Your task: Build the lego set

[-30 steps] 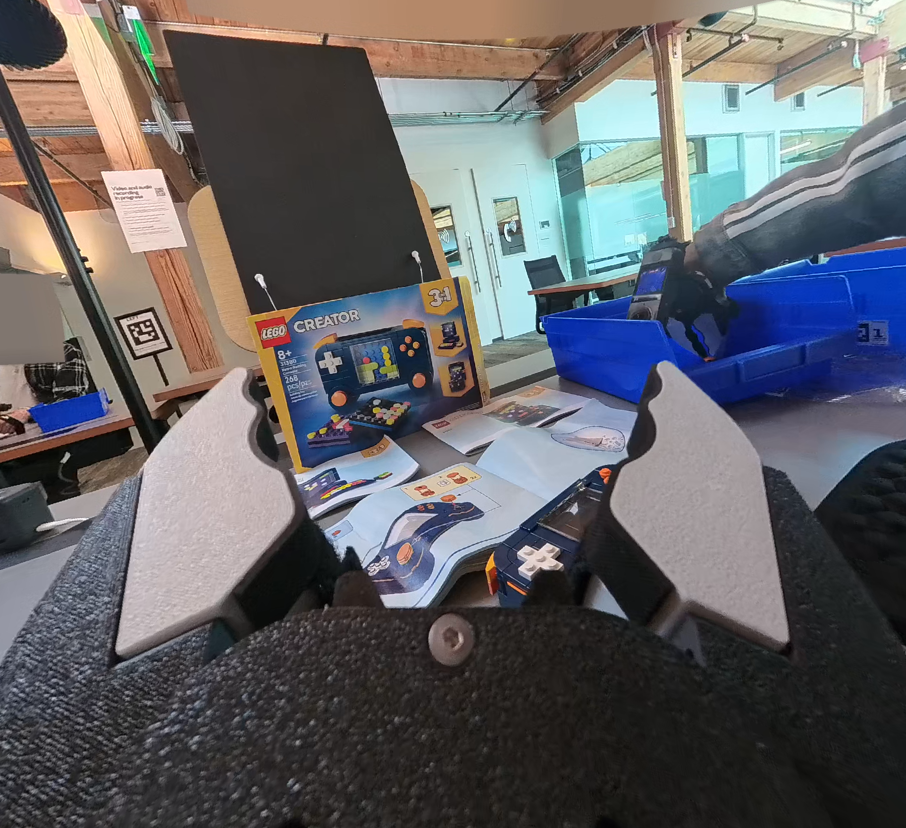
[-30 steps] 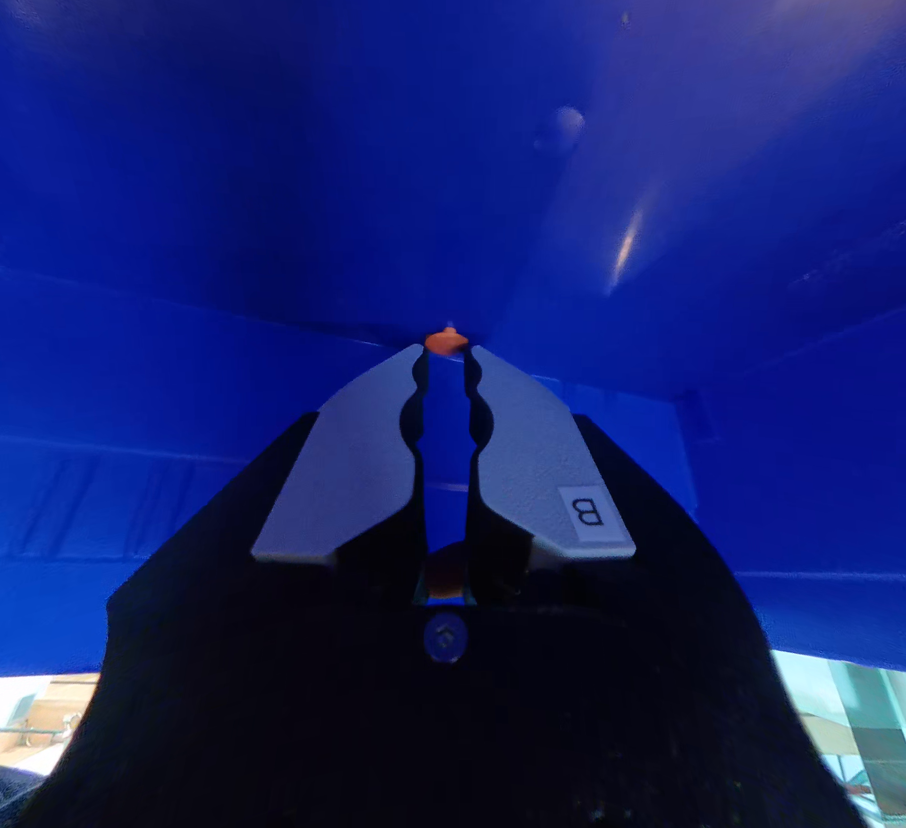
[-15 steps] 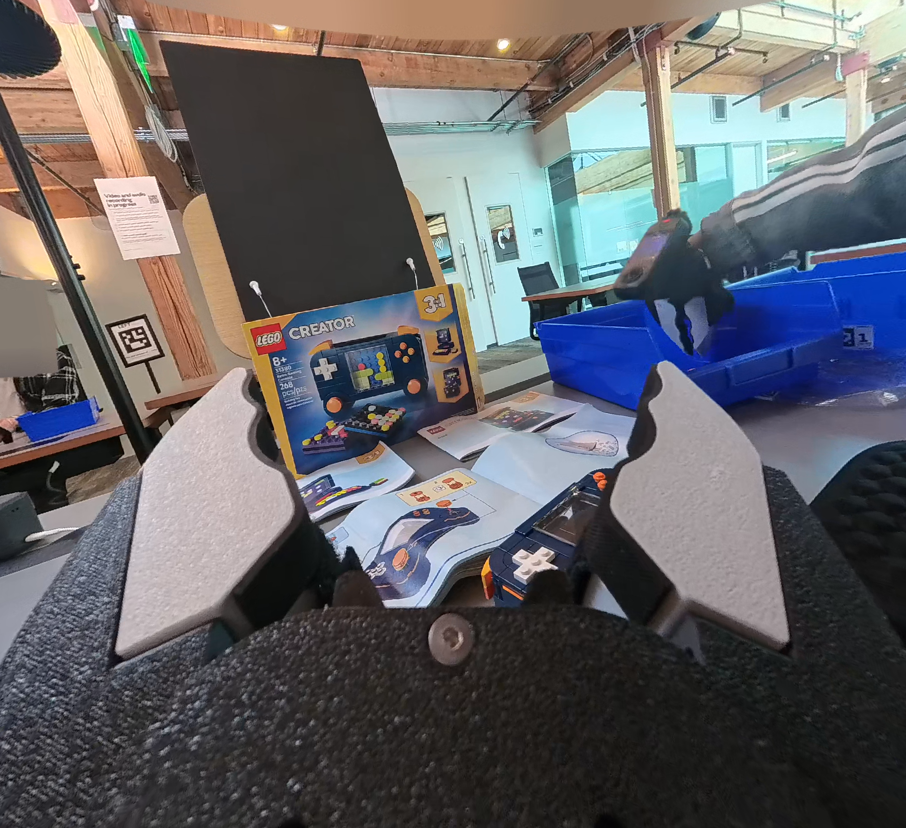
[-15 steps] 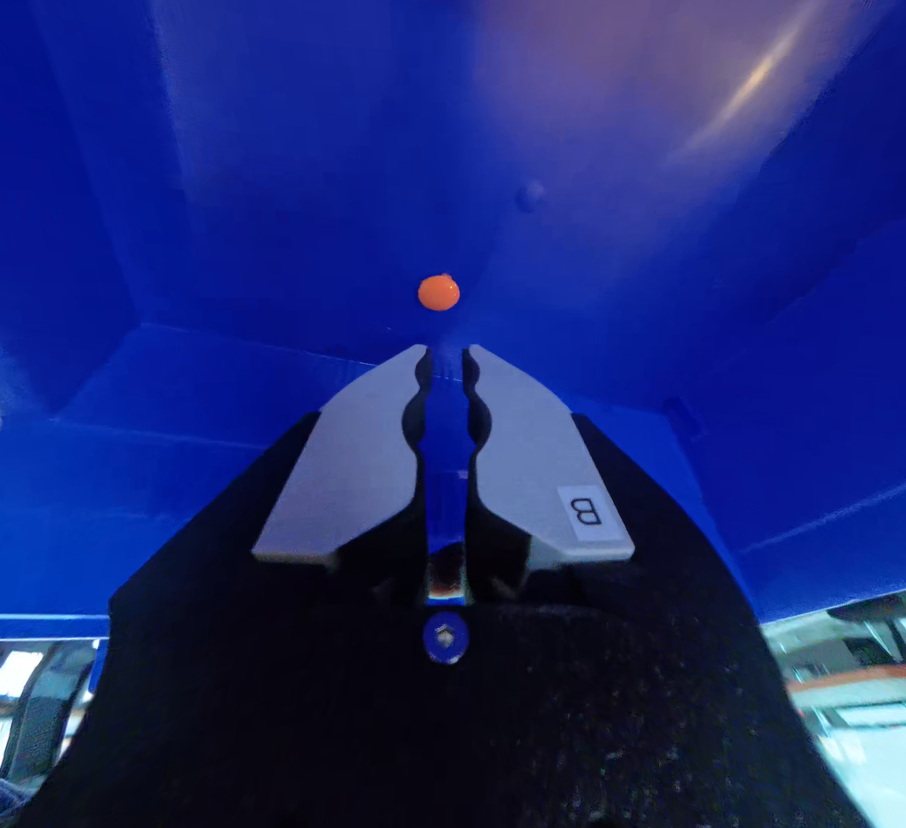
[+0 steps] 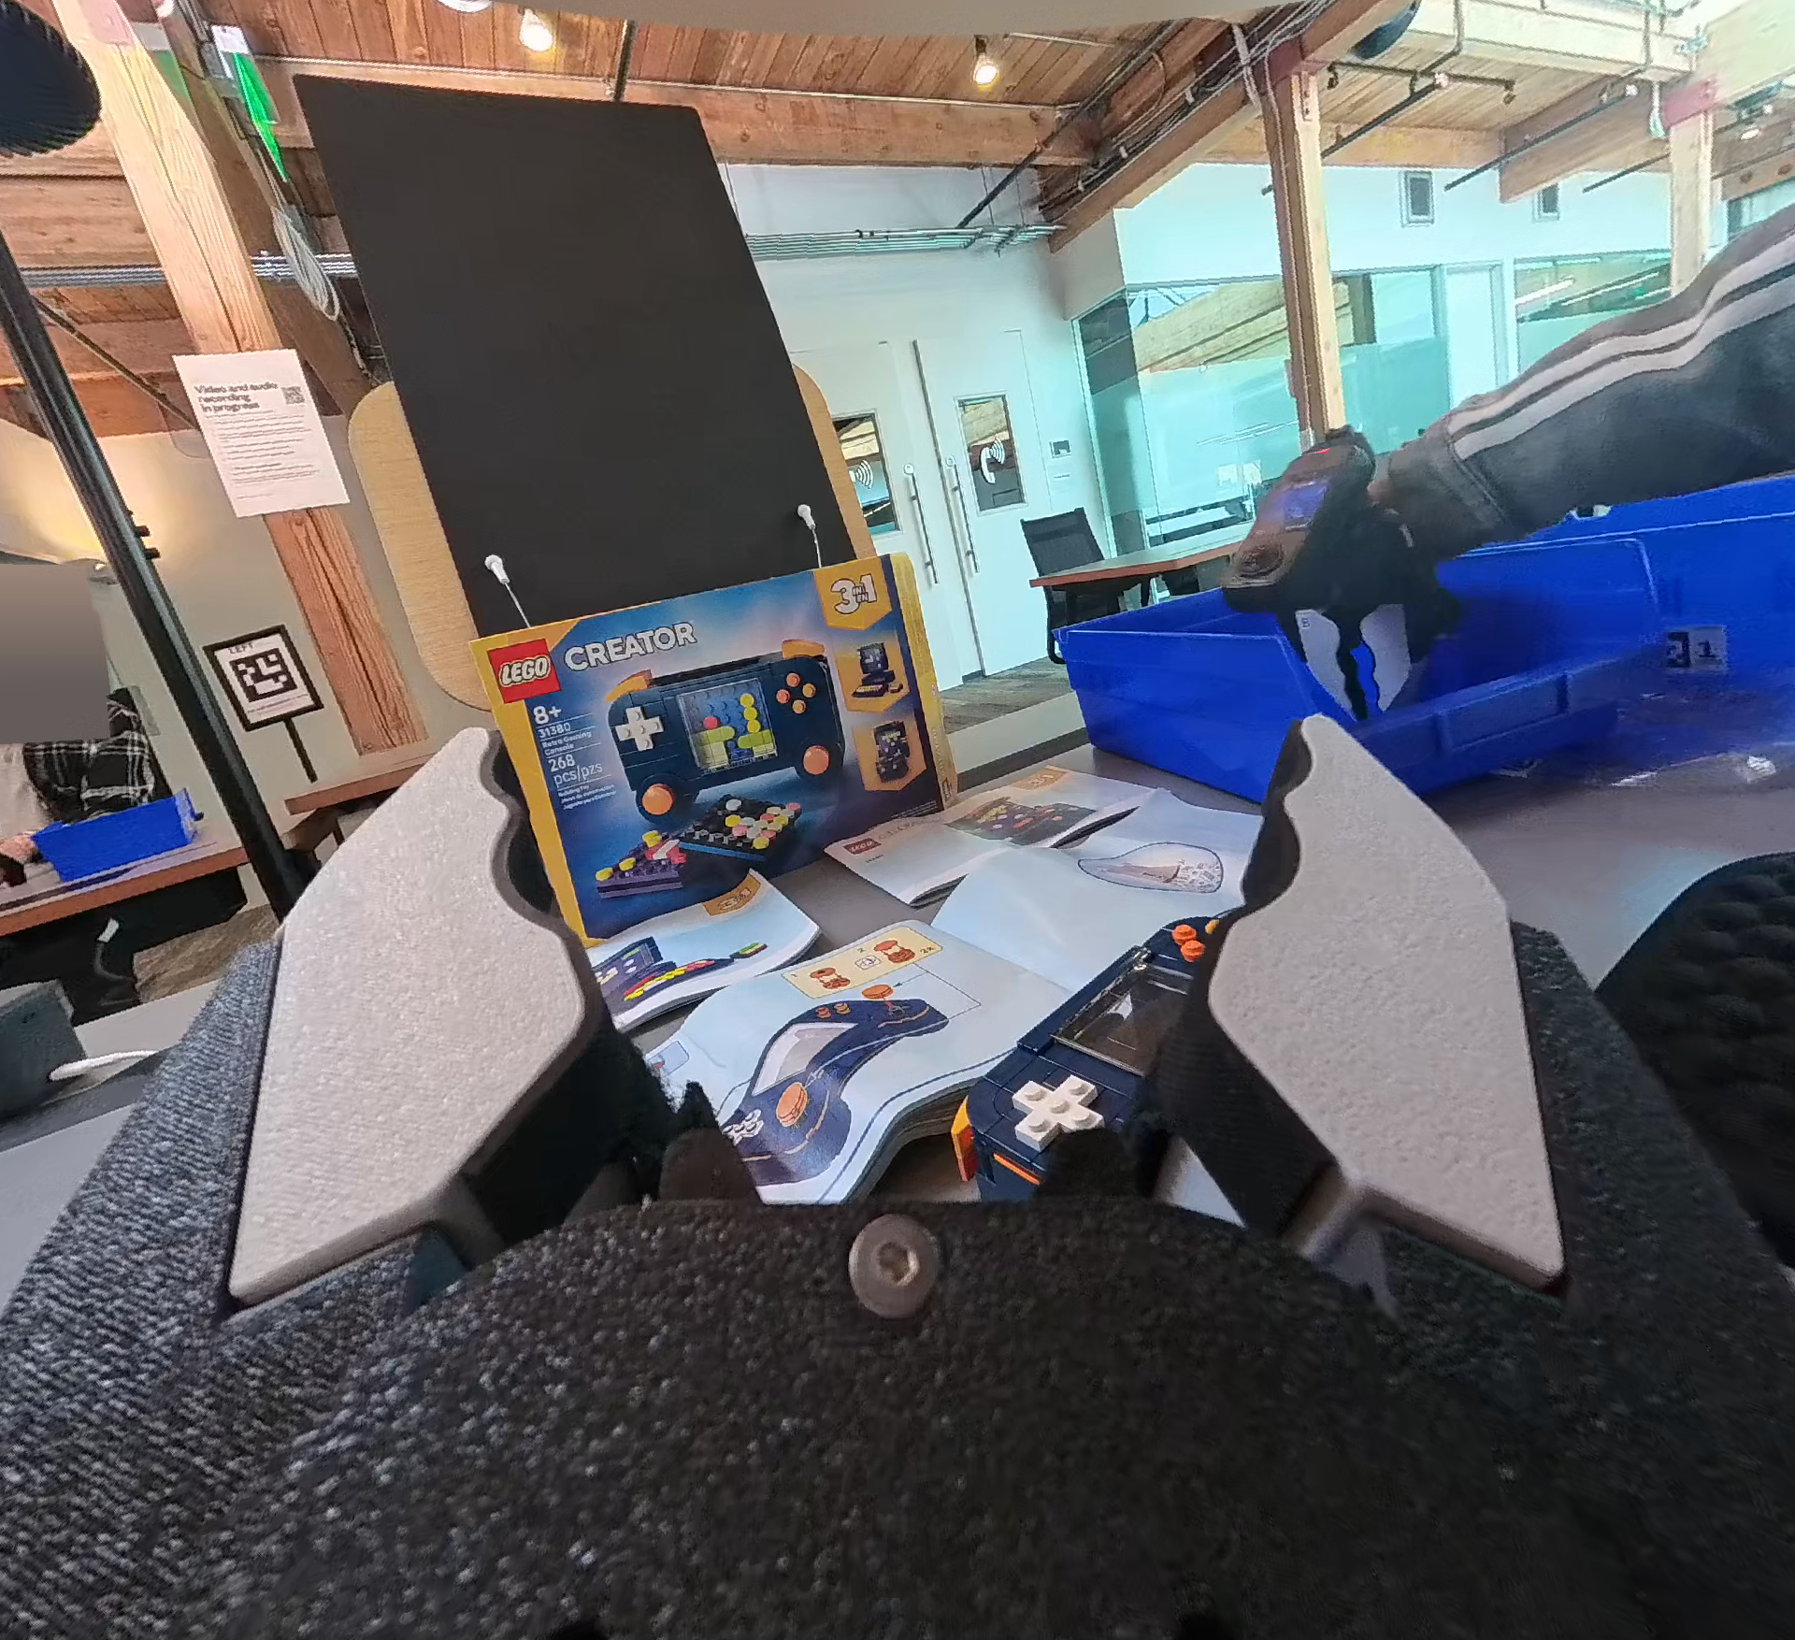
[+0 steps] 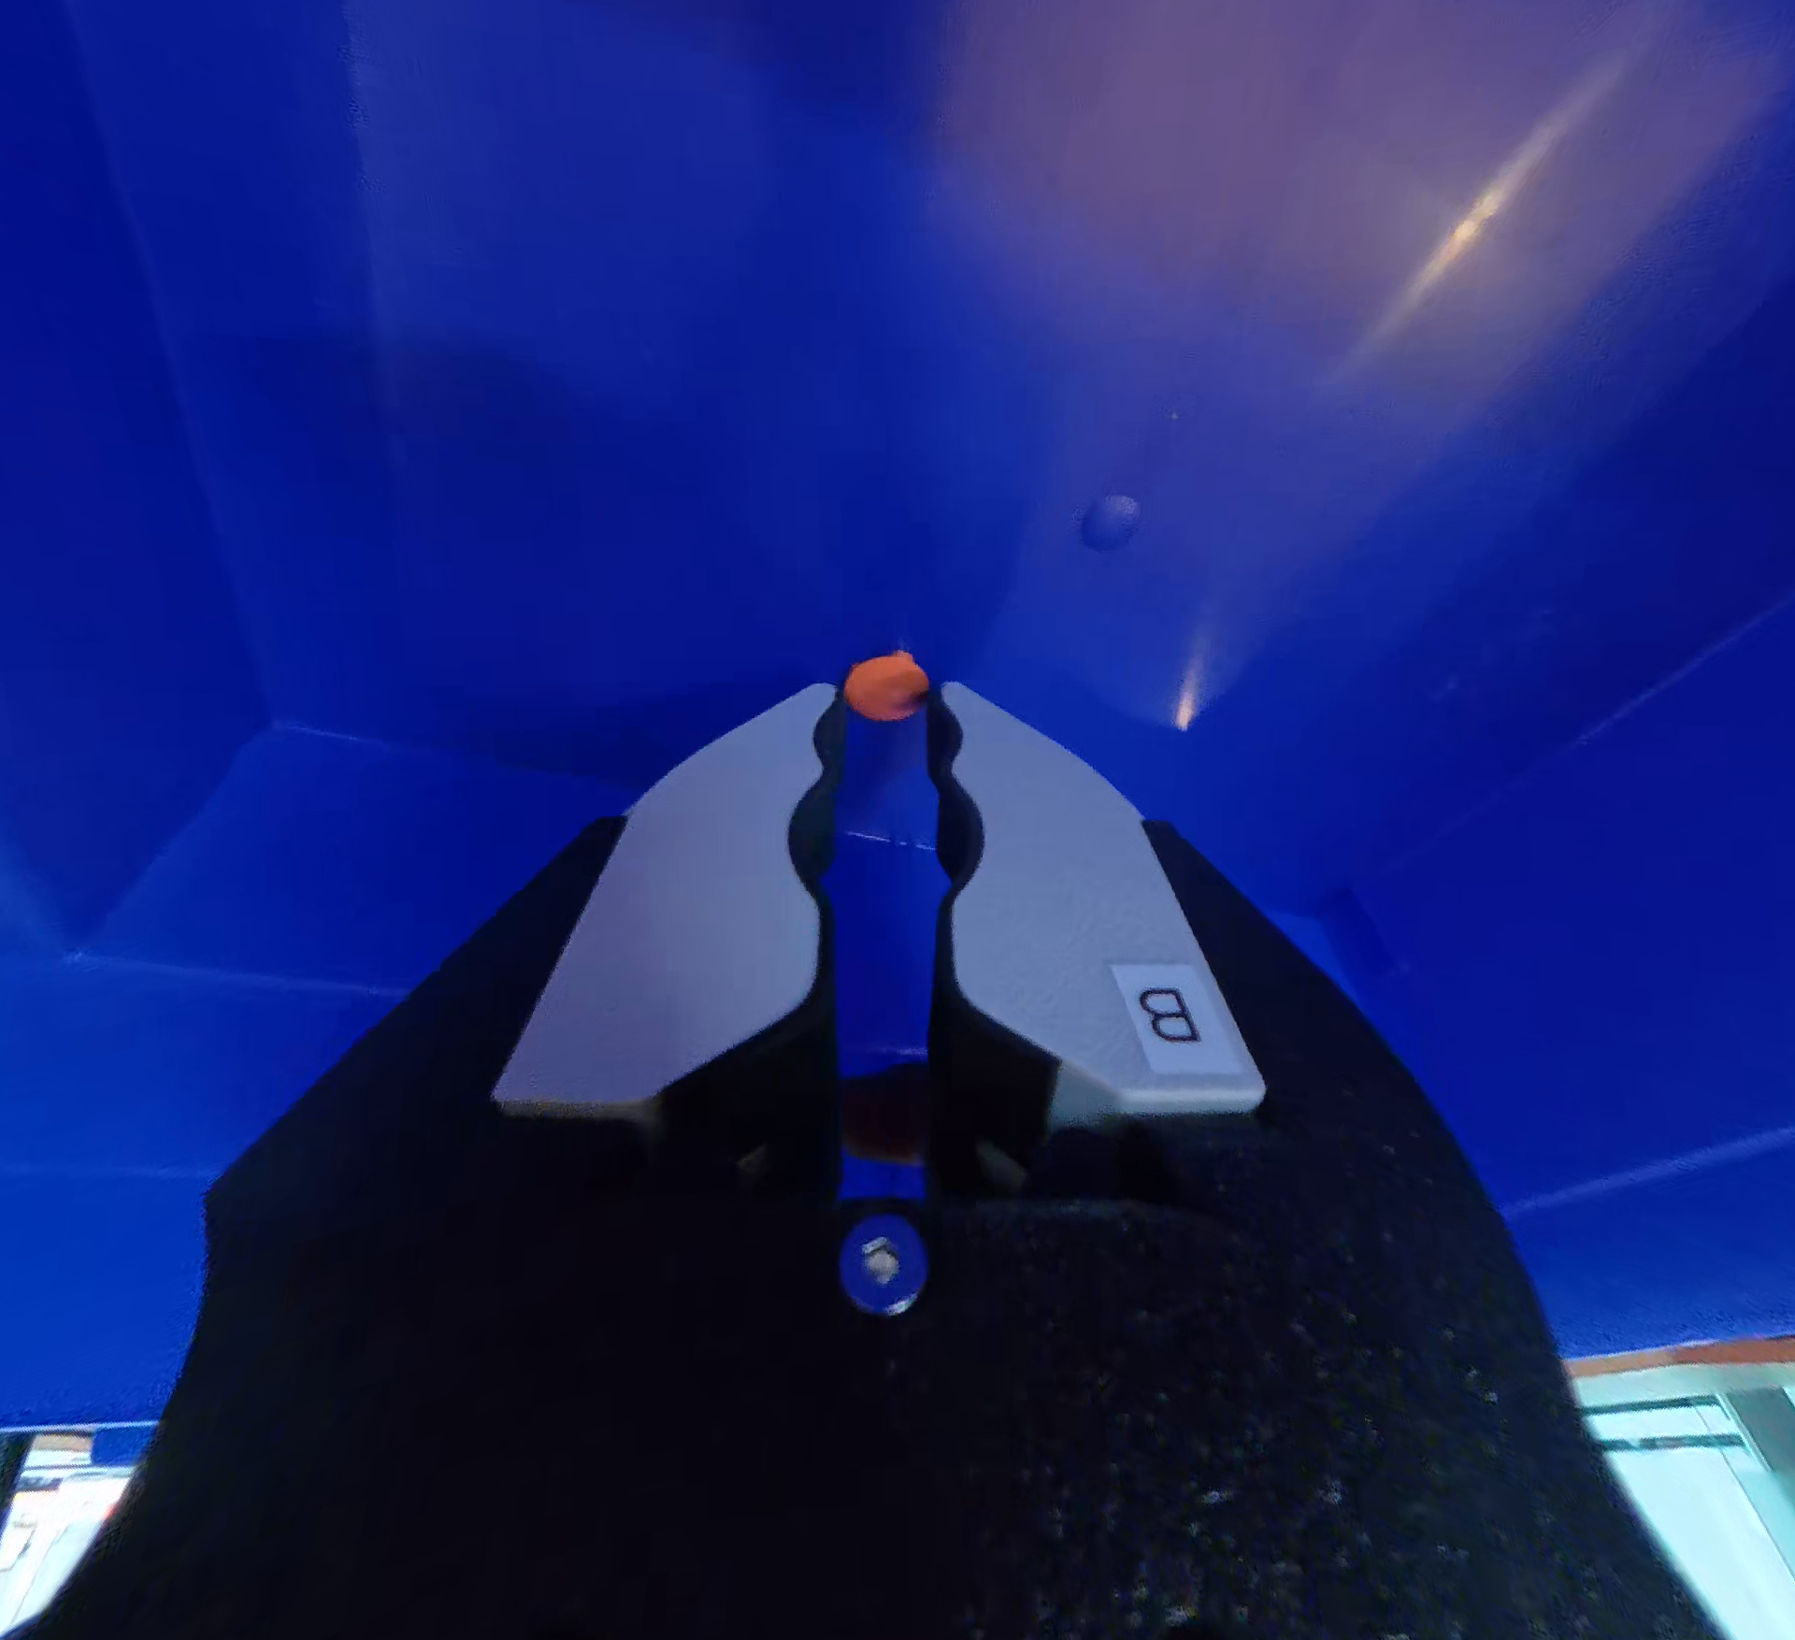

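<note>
My left gripper (image 5: 898,826) is spread wide, both grey fingers (image 5: 418,1001) far apart with nothing between them. It hangs low over the grey table (image 5: 1603,836), looking across the paperwork.

I'll take the lego box (image 5: 714,734) as my landmark. It stands upright, leaning back against a black board (image 5: 573,350). Just in front of the box, 1 instruction booklet (image 5: 855,1040) lies open, flat on the table. To the right of that booklet, touching its edge, sits the dark blue console model (image 5: 1059,1098), partly built, a white cross piece on its top; my right-hand finger hides its far end. More leaflets (image 5: 981,826) lie just right of the box.

Well to the right of the box is the blue bin (image 5: 1195,690). A striped sleeve (image 5: 1593,418) reaches over it, and my right gripper (image 5: 1355,670) points down into it.

Inside the bin, from the right wrist camera: right gripper (image 6: 886,690) down against the blue bin (image 6: 583,330) floor, fingers (image 6: 719,904) drawn close with a narrow slot left. A small orange round piece (image 6: 884,688) sits right at the tips, seemingly bridging them. Whether it's truly pinched or only lying against the tips, I cannot tell; the view's slightly soft there.
</note>
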Demonstrator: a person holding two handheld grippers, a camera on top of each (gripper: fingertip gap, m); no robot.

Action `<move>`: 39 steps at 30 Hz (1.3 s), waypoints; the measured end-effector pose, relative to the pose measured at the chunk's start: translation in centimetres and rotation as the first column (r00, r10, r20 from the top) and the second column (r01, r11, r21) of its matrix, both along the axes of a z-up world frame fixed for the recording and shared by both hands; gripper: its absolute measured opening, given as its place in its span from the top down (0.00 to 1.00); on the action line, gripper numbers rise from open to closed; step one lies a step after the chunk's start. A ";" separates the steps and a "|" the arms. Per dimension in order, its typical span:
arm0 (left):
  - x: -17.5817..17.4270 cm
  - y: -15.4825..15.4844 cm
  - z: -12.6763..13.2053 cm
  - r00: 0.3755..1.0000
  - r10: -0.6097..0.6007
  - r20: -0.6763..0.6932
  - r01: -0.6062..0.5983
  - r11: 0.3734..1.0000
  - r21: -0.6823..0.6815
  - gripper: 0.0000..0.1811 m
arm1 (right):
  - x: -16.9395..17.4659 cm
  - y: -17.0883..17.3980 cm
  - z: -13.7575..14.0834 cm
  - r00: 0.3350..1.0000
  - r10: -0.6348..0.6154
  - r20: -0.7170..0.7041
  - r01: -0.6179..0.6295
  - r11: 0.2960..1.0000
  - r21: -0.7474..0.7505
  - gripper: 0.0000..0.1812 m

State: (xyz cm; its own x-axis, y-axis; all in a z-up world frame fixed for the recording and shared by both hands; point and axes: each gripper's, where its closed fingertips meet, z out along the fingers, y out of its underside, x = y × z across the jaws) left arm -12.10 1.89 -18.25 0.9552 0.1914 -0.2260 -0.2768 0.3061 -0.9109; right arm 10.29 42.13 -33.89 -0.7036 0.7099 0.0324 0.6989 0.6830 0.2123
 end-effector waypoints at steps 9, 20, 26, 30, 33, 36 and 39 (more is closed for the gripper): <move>0.2 0.0 0.0 1.000 -0.005 -0.015 0.005 1.000 -0.001 0.23 | -0.3 -0.4 0.1 0.999 -0.024 -0.034 0.023 0.999 -0.027 0.92; 0.5 -0.1 0.2 1.000 -0.015 -0.024 0.015 1.000 0.007 0.23 | -3.1 -8.4 6.6 0.956 -0.057 -0.287 -0.004 0.978 -0.208 0.92; 1.0 -0.2 0.4 0.999 -0.030 -0.044 0.031 0.999 0.020 0.23 | -4.7 -23.4 7.3 0.929 -0.029 -0.369 -0.136 0.901 -0.412 0.92; 1.3 -0.3 0.5 0.998 -0.047 -0.049 0.049 0.998 0.026 0.23 | -5.0 -27.2 3.4 0.947 -0.068 -0.315 -0.091 0.881 -0.464 0.92; 1.5 -0.3 0.5 0.997 -0.057 -0.047 0.058 0.998 0.026 0.23 | -6.1 -28.3 2.6 0.933 -0.146 -0.330 -0.048 0.856 -0.514 0.92; 1.6 -0.3 0.6 0.997 -0.055 -0.054 0.056 0.998 0.025 0.23 | -6.4 -28.9 2.2 0.929 -0.189 -0.319 -0.003 0.857 -0.515 0.92; -1.7 0.2 -1.6 0.994 0.108 0.017 -0.106 0.988 -0.110 0.28 | -6.5 -29.0 2.1 0.925 -0.212 -0.314 0.037 0.875 -0.483 0.92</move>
